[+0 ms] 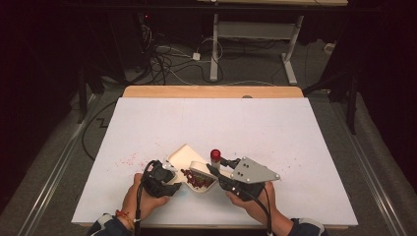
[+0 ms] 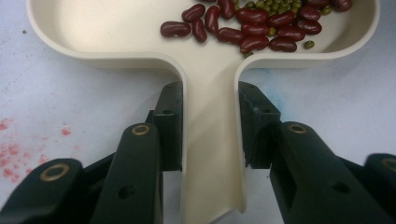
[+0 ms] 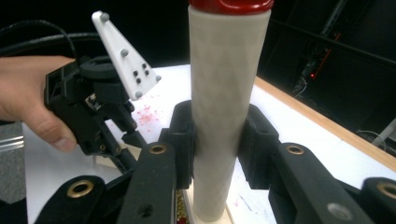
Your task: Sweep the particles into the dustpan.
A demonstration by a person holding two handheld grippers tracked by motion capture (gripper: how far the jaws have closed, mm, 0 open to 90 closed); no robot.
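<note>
Two hand-held grippers are seen at the near edge of the white table (image 1: 255, 123). The left gripper (image 2: 210, 126) is clamped on the flat handle of a cream scoop tray (image 2: 112, 28), both pads pressed against the handle's sides. Red kidney beans (image 2: 252, 23) and small green mung beans (image 2: 275, 7) are gathered in the tray's right part. The right gripper (image 3: 217, 140) is pinched around an upright cream tube (image 3: 224, 107) with a red cap (image 3: 231, 4), held just beside the tray. Red stains (image 1: 129, 160) are scattered on the table left of the tray.
</note>
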